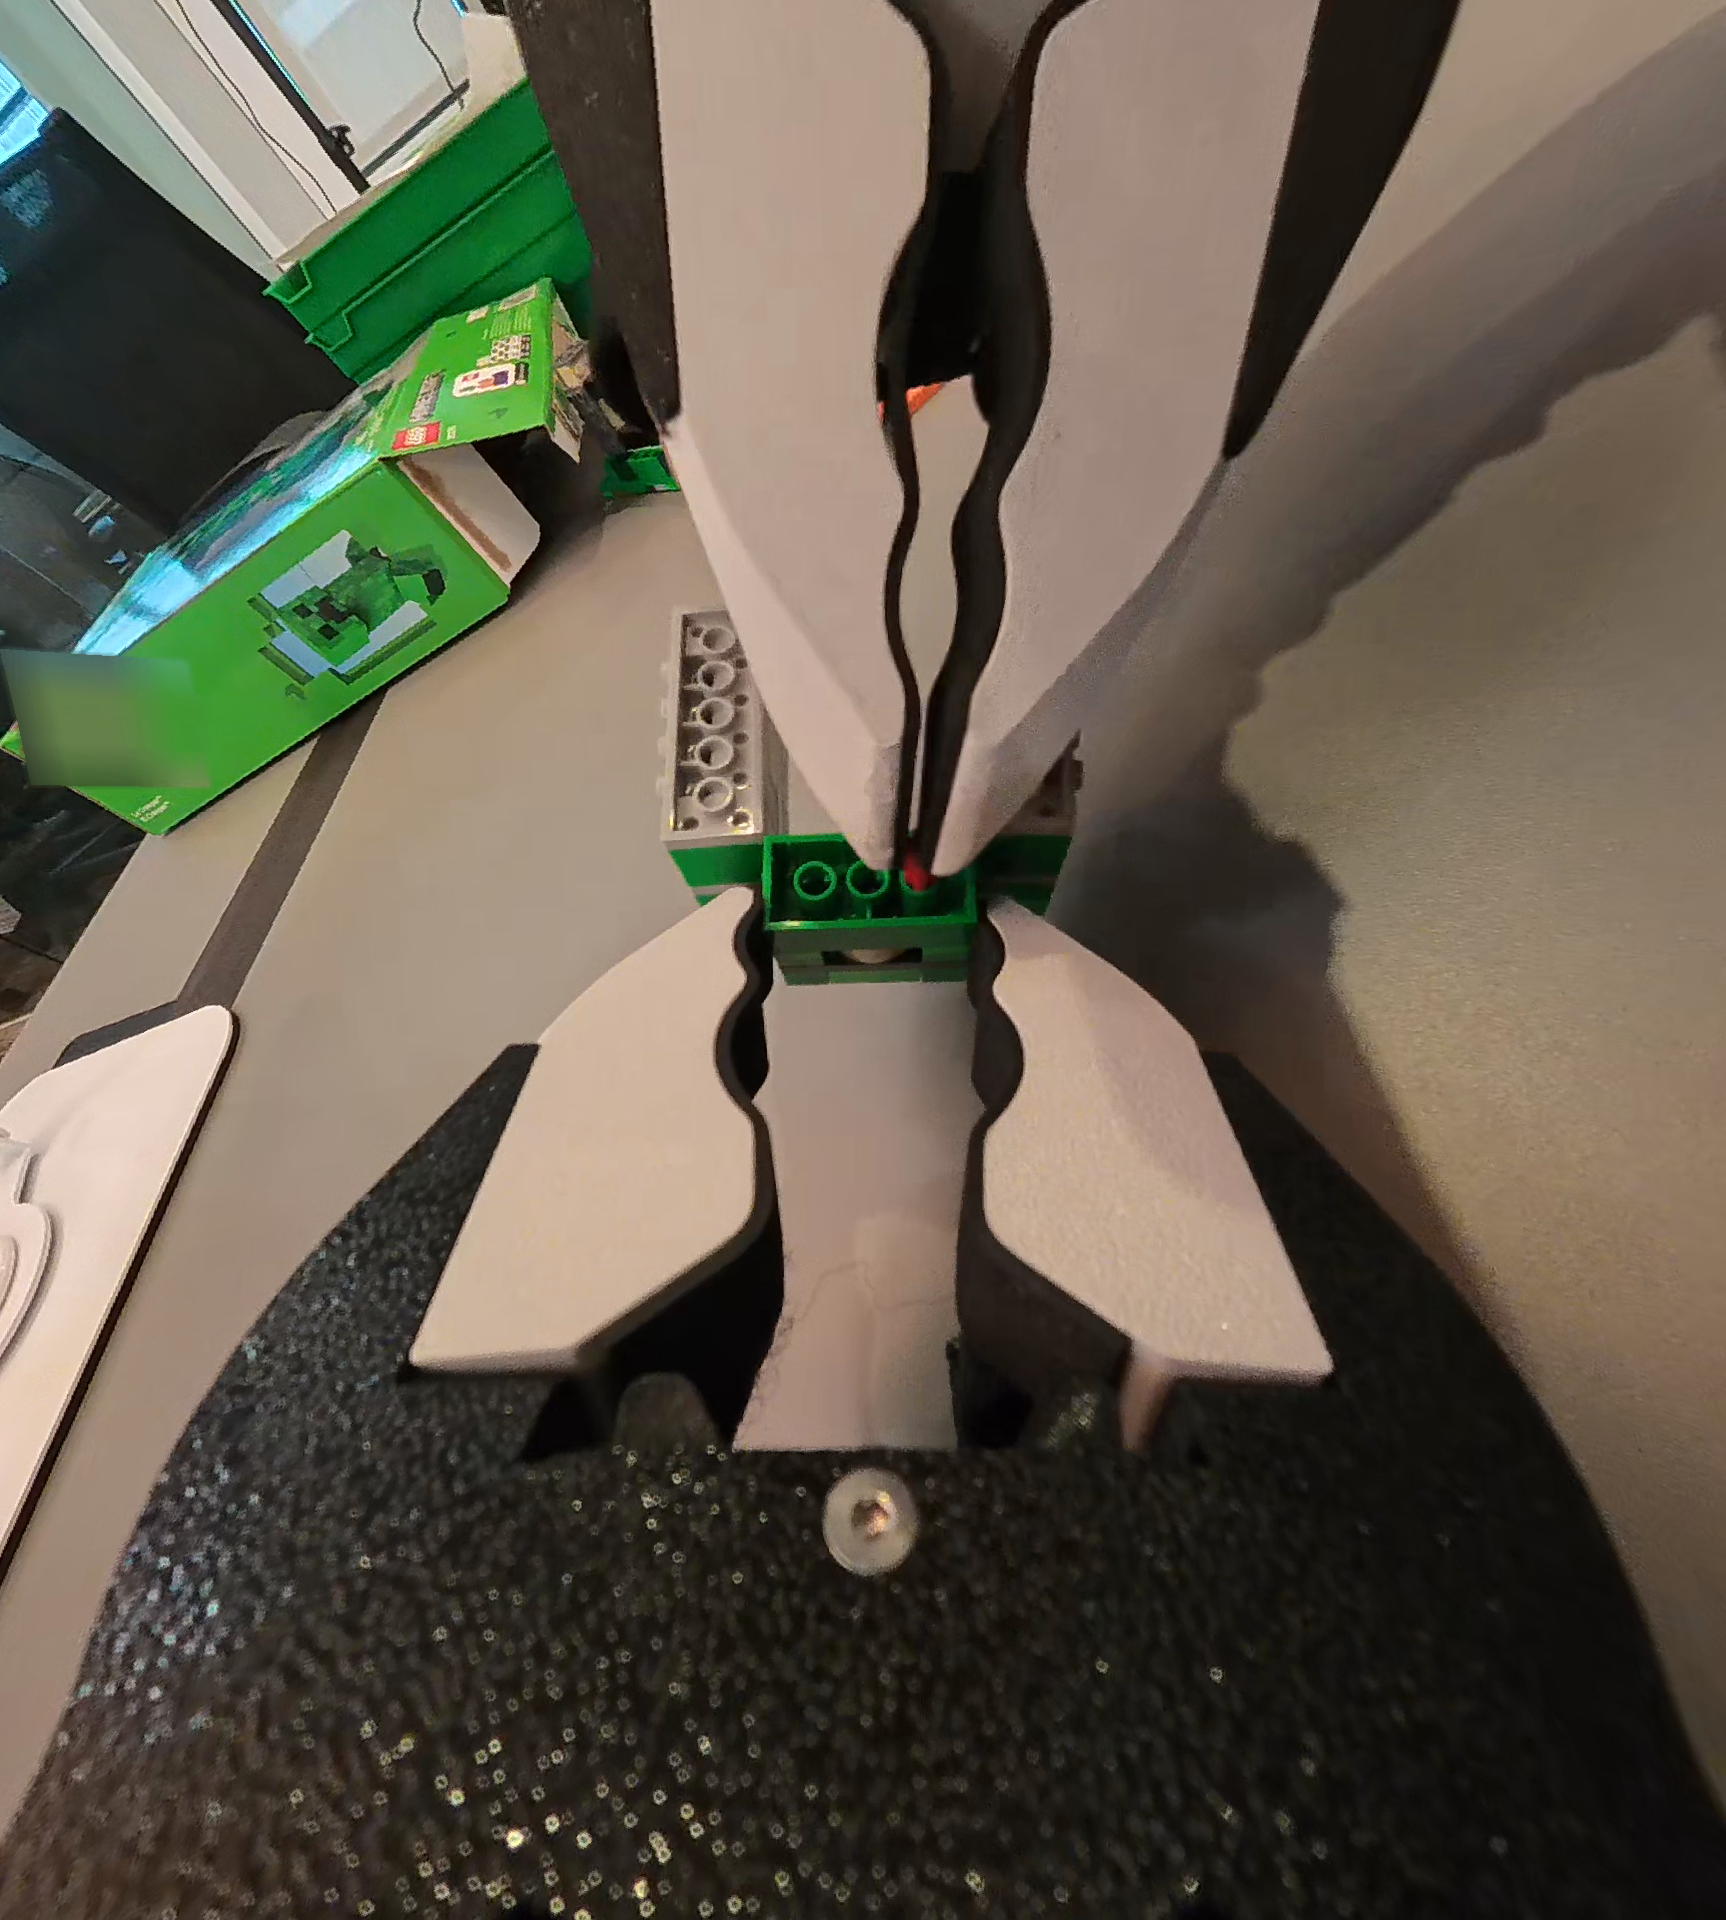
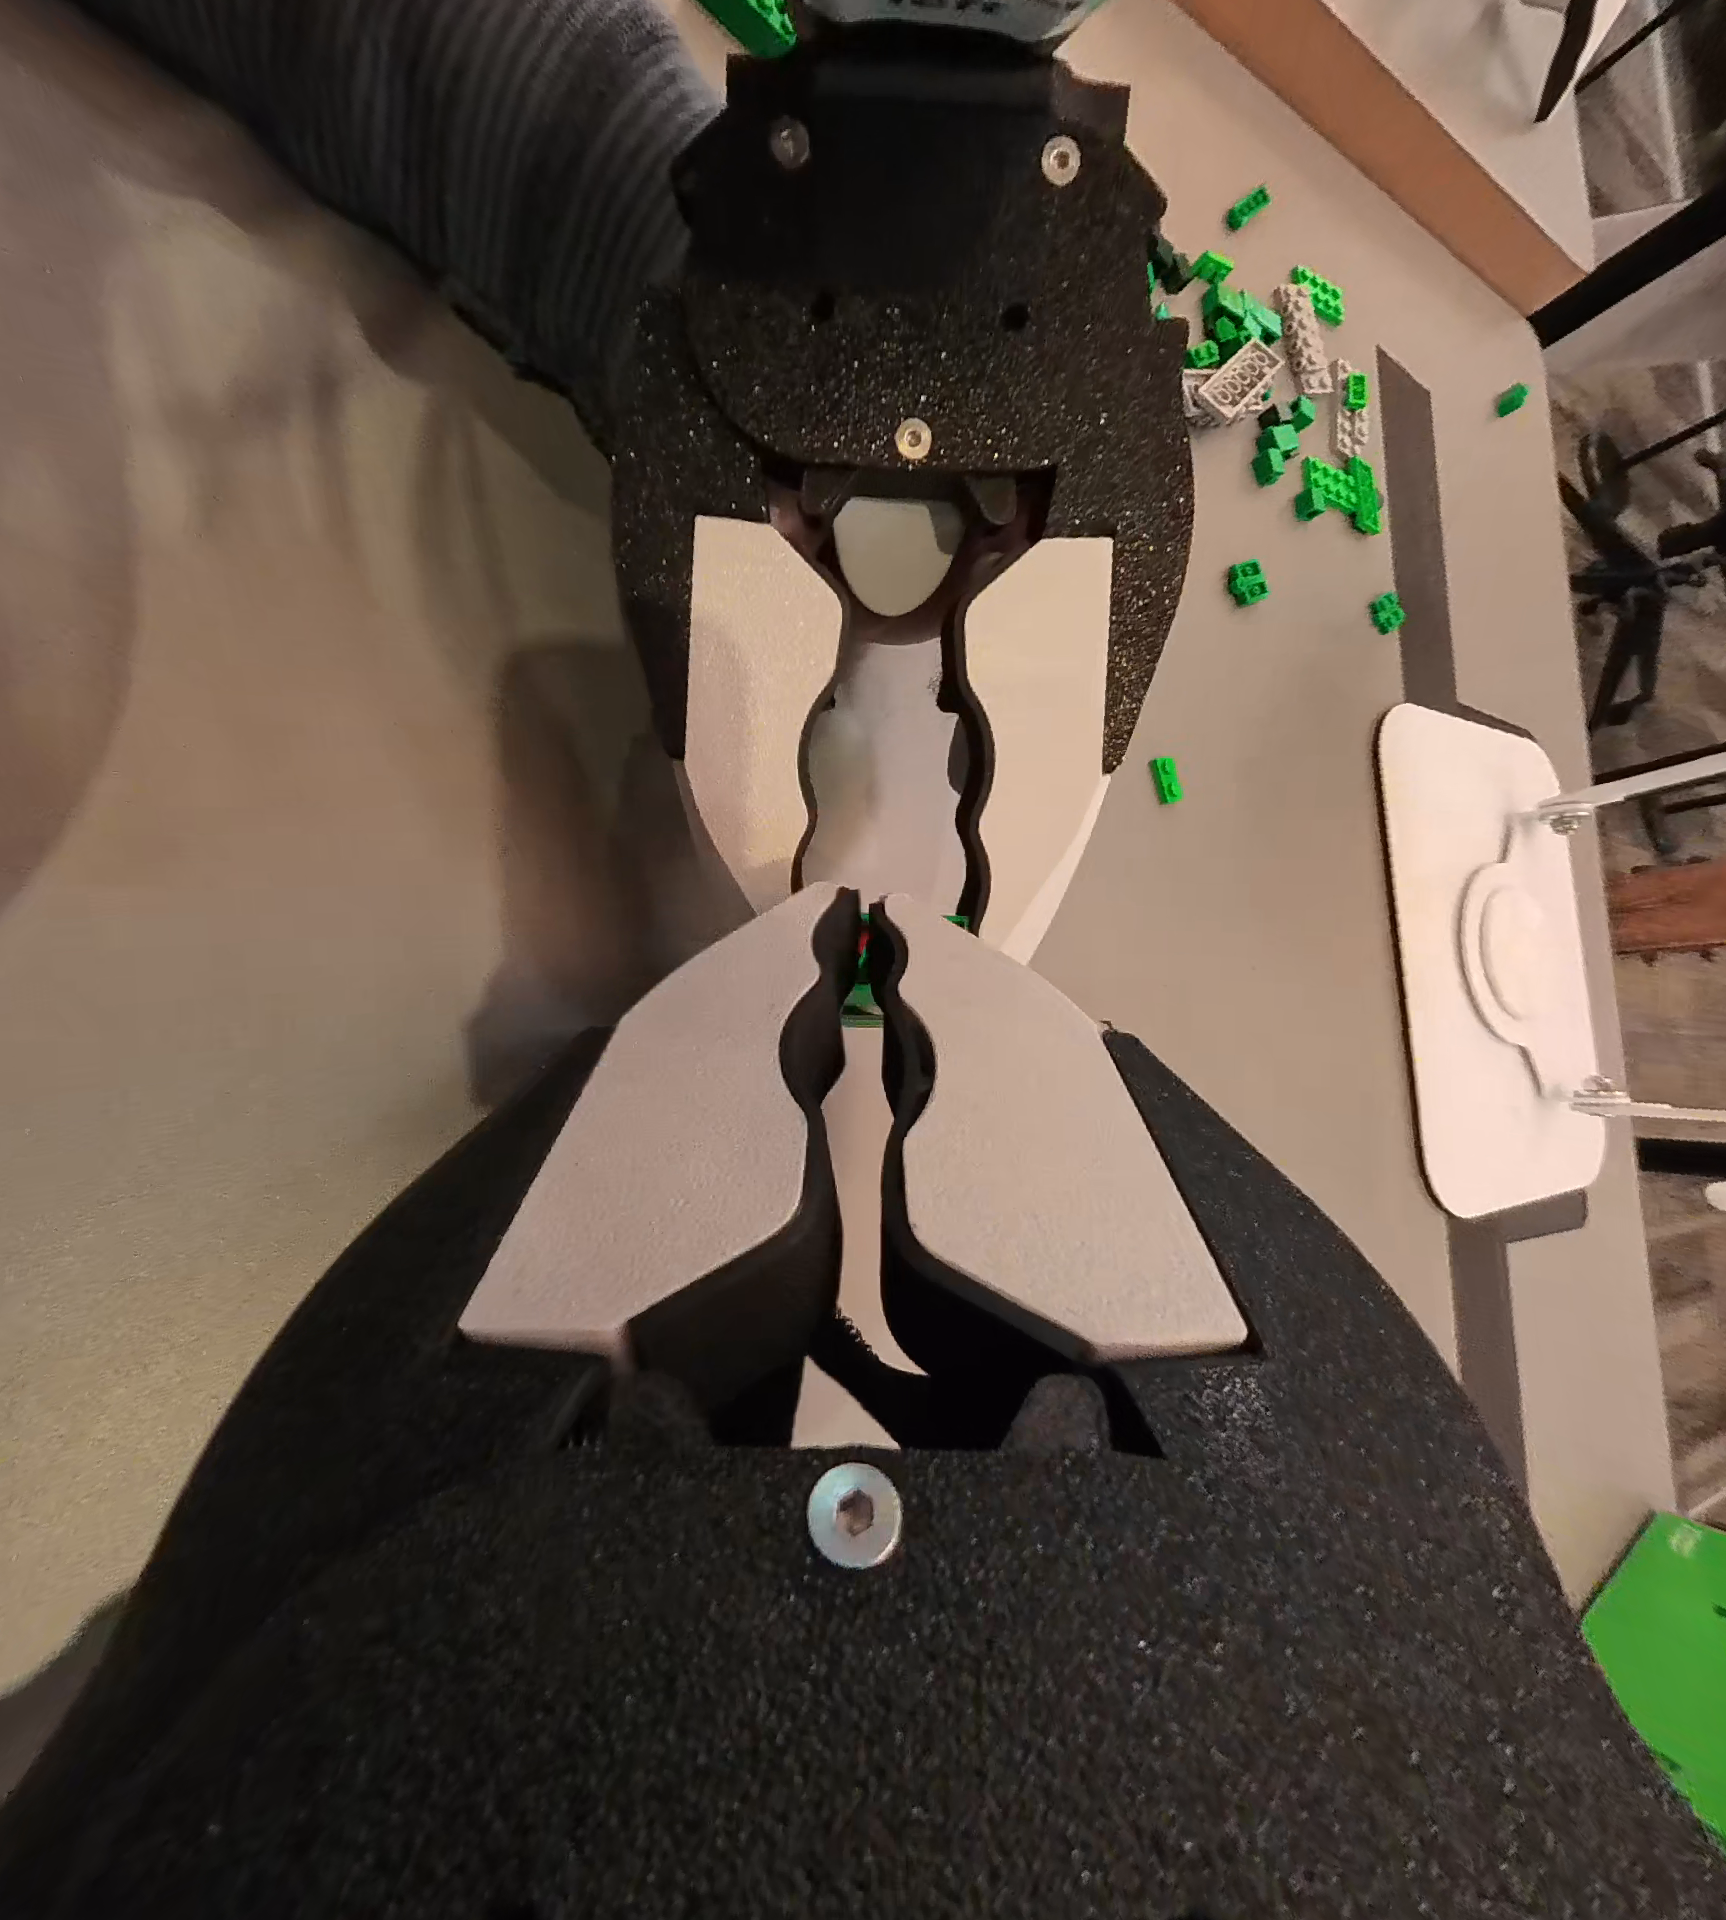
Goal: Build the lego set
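A green lego assembly with a grey studded brick on its far left side stands on the grey table. My left gripper is shut on the green assembly's sides and holds it. My right gripper comes down from above, shut on a small red piece, with its tips touching the assembly's open top. In the right wrist view the right gripper is pinched on the red piece, with a bit of green below. The left gripper's fingers face it.
An open green lego box lies at the left, with green bins behind it. A white board sits at the table's edge. A pile of loose green and grey bricks lies beyond the left gripper. A ribbed sleeve holds it. Only a small space, under 4 cm, lies between the two pairs of fingers.
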`<state>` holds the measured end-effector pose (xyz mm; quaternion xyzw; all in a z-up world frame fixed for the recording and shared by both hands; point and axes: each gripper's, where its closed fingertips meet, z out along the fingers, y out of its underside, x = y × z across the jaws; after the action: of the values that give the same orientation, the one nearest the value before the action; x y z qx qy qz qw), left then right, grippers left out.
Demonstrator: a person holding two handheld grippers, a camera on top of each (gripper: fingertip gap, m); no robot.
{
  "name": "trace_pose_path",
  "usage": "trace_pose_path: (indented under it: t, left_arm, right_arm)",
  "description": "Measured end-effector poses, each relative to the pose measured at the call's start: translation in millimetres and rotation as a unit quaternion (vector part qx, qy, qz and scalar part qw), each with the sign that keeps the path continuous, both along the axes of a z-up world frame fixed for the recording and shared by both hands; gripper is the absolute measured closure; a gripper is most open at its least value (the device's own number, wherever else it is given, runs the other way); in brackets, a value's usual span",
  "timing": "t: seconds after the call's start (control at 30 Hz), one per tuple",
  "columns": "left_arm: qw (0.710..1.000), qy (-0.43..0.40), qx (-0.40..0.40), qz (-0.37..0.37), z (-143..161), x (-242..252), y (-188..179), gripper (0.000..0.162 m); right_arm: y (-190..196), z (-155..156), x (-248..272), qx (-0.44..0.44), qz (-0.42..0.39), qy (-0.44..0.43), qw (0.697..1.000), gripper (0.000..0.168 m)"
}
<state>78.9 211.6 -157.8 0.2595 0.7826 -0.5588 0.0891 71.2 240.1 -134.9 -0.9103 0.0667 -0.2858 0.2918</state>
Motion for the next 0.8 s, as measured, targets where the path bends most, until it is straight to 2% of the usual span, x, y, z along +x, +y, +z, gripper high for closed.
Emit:
trace_pose_path:
  t: [0.27,0.4,0.8]
  left_arm:
    - [1.0,-0.003,-0.001,-0.016,0.3,-8.6,-0.8,0.126]
    - [1.0,0.014,-0.006,-0.018,3.5,-8.4,-0.6,0.126]
    - [1.0,0.002,0.006,-0.018,-0.9,-9.4,-1.5,0.126]
  right_arm:
    - [2.2,-5.5,-6.1,-0.004,0.034,0.025,0.999,0.168]
    - [2.2,1.5,-3.7,0.043,0.024,0.022,0.999,0.168]
    - [-2.5,7.3,-9.7,0.081,0.019,0.017,0.996,0.164]
